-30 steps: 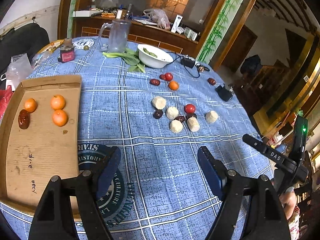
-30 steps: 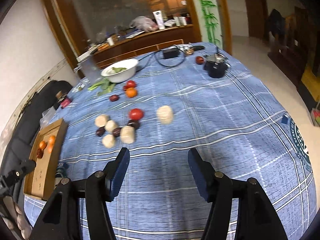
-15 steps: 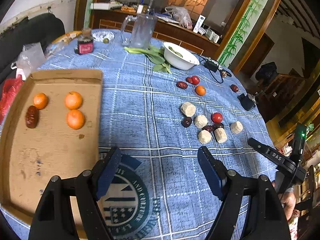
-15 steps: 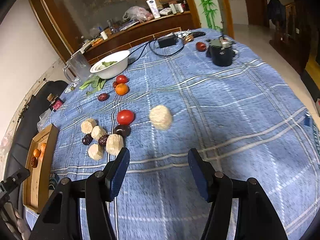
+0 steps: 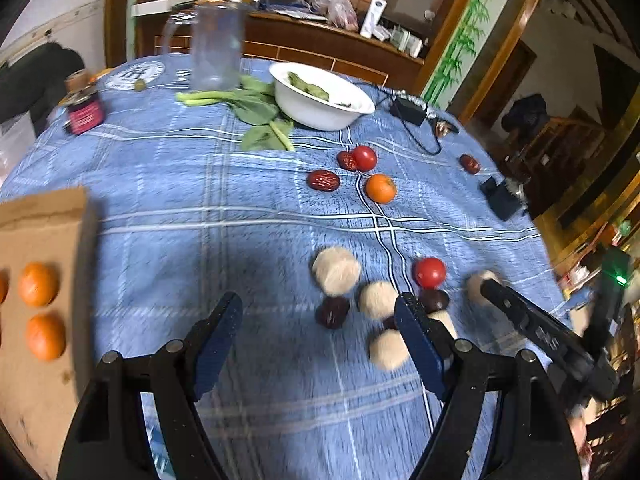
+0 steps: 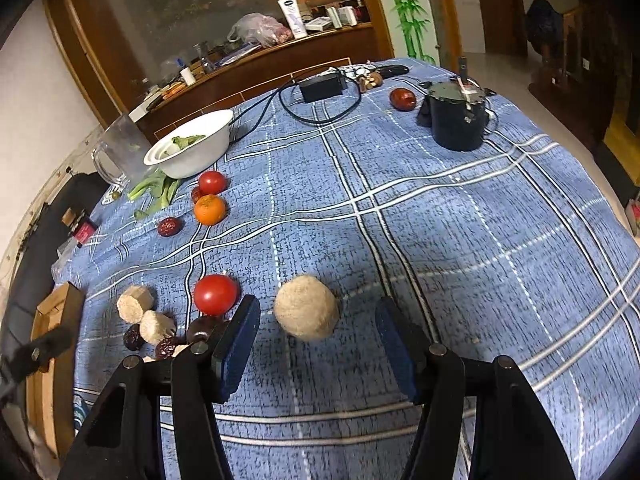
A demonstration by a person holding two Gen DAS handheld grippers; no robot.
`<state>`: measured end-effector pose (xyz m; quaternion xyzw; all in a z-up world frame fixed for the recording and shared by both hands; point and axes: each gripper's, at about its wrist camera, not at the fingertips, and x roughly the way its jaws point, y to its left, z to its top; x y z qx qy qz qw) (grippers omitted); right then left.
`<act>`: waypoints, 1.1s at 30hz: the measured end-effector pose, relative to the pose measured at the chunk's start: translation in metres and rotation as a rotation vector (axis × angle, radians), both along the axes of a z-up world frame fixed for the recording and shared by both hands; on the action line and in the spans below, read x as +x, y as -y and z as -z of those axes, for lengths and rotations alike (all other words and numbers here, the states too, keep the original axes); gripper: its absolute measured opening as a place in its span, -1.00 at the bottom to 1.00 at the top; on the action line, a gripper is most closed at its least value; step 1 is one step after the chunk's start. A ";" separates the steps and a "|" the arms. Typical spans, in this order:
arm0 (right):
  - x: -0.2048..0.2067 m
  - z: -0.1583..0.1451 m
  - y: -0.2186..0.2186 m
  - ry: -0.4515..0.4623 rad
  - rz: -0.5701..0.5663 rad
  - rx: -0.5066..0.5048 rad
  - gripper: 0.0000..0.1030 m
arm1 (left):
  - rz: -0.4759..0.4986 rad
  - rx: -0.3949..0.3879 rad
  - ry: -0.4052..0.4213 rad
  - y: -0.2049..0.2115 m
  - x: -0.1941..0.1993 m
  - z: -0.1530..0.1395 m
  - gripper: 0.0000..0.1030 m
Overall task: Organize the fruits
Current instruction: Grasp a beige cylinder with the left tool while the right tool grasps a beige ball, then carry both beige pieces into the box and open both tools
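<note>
Progress looks early. Two oranges lie in the cardboard tray at the left edge of the left wrist view, with a sliver of a third at the very border; what else the tray holds is cut off. Nearly everything else is loose on the blue checked desk.

Left to sort, as far as both views show: a cluster of pale beige round fruits mixed with dark dates and a red tomato in the lower middle of the left view; farther up, another orange, a second tomato and two reddish dates; one more date sits alone toward the upper right, near a black box.

The left gripper has its jaws spread with nothing between them, over bare cloth just left of the cluster. The right gripper also has its jaws spread and pinches nothing; one lone beige fruit sits on the cloth just ahead of the gap, lower middle of the right view, untouched by either pad. My guess is that this fruit is the next pick.

The white bowl with greens, the clear jug and the black pot appear to be no part of the sorting.
</note>
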<state>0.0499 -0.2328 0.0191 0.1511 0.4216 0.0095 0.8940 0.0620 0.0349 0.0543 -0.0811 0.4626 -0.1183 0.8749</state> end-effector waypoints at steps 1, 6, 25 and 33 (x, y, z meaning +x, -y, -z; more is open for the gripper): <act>0.001 0.002 -0.001 -0.002 -0.005 -0.003 0.18 | 0.011 0.024 0.003 0.008 0.008 0.004 0.46; 0.004 0.007 -0.001 -0.009 -0.020 -0.013 0.10 | 0.055 0.102 0.013 0.031 0.027 0.022 0.19; 0.003 0.007 -0.003 0.020 -0.041 -0.006 -0.30 | 0.039 0.069 0.041 0.030 0.026 0.024 -0.36; -0.004 0.002 0.009 0.047 -0.012 0.047 -0.30 | 0.022 0.005 0.103 0.012 -0.011 -0.007 -0.36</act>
